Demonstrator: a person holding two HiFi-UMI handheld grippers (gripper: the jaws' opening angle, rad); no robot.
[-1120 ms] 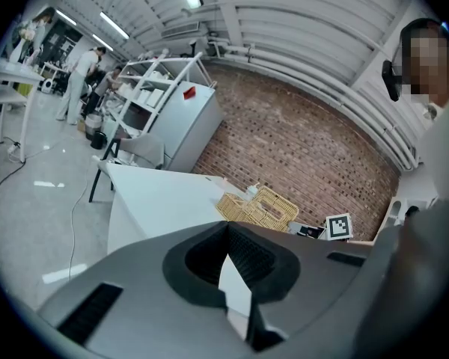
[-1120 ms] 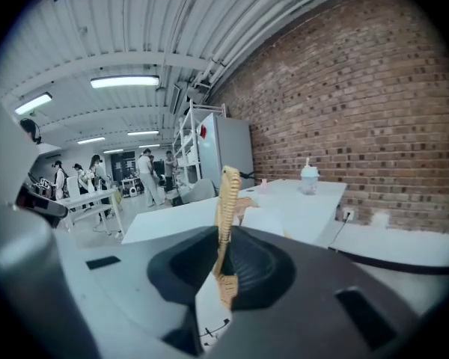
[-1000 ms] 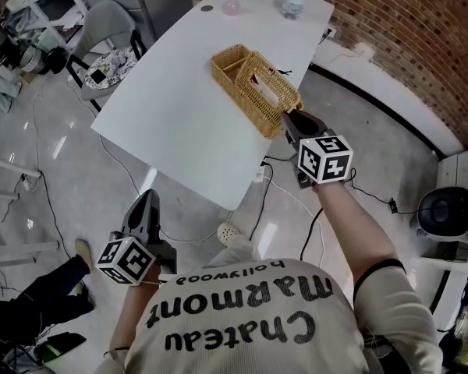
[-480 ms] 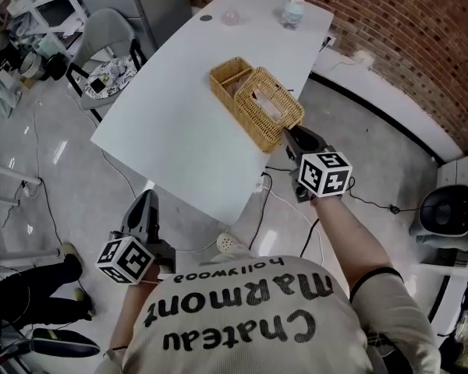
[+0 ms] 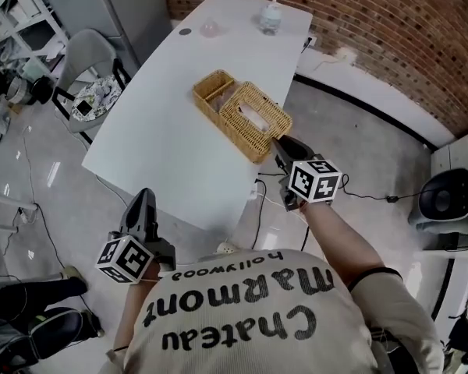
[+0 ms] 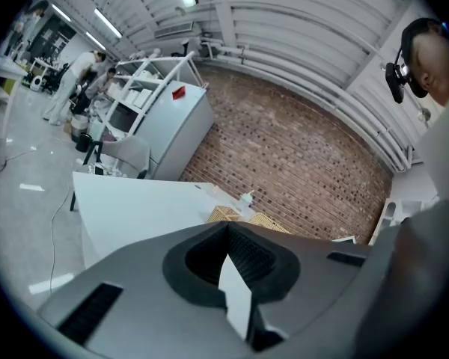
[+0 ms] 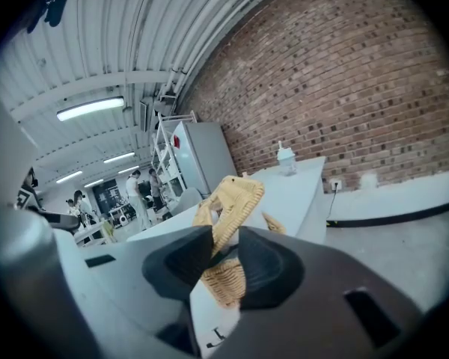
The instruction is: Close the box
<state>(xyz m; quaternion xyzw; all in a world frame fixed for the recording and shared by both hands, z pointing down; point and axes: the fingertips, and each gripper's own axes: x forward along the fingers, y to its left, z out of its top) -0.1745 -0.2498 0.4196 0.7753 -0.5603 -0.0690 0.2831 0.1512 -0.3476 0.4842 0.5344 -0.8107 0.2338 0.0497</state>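
Note:
A woven wicker box (image 5: pixel 211 92) sits on the white table (image 5: pixel 156 139), near its right edge. Its wicker lid (image 5: pixel 254 118) slants low over the box's near right part, and the far left part shows open. My right gripper (image 5: pixel 279 145) is at the lid's near corner. In the right gripper view the lid (image 7: pixel 236 194) passes between the jaws, which have just been opening and stand apart around it, open (image 7: pixel 226 234). My left gripper (image 5: pixel 143 202) hangs off the table's near side, shut and empty (image 6: pixel 226 229). From there the box (image 6: pixel 243 217) shows small and far.
A capped bottle (image 5: pixel 270 15) and a small clear dish (image 5: pixel 210 28) stand at the table's far end. A grey chair (image 5: pixel 90 65) is at the table's left. A brick wall (image 5: pixel 390 29) runs along the right. Cables trail on the floor below the table's edge.
The lid has swung from upright down over the box. The right gripper's jaws have parted around it. The left gripper has shifted a little, away from the table.

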